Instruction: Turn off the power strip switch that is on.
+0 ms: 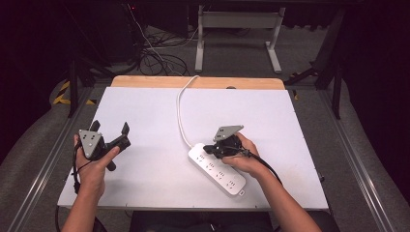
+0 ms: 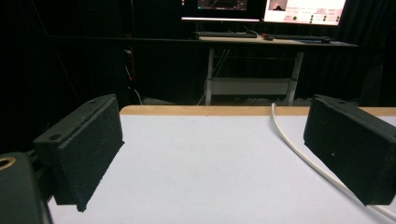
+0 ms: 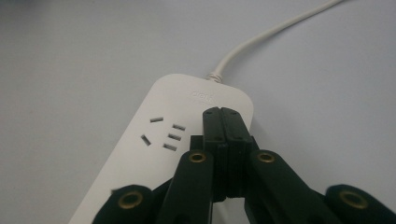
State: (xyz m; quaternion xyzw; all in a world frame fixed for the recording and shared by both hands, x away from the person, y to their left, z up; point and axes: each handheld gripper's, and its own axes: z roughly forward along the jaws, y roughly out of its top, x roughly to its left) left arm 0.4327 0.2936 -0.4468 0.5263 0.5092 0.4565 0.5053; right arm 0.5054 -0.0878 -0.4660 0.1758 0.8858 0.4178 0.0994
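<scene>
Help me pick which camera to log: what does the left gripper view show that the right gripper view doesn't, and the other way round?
Left gripper view alone: the left hand-held gripper with its jaws wide apart, the table's wooden far edge, and a desk with monitors and a keyboard beyond it. Right gripper view alone: the white power strip with its socket slots, and the right hand-held gripper closed, tips over the strip's cord end. Both share the white tabletop and the strip's white cord.
</scene>
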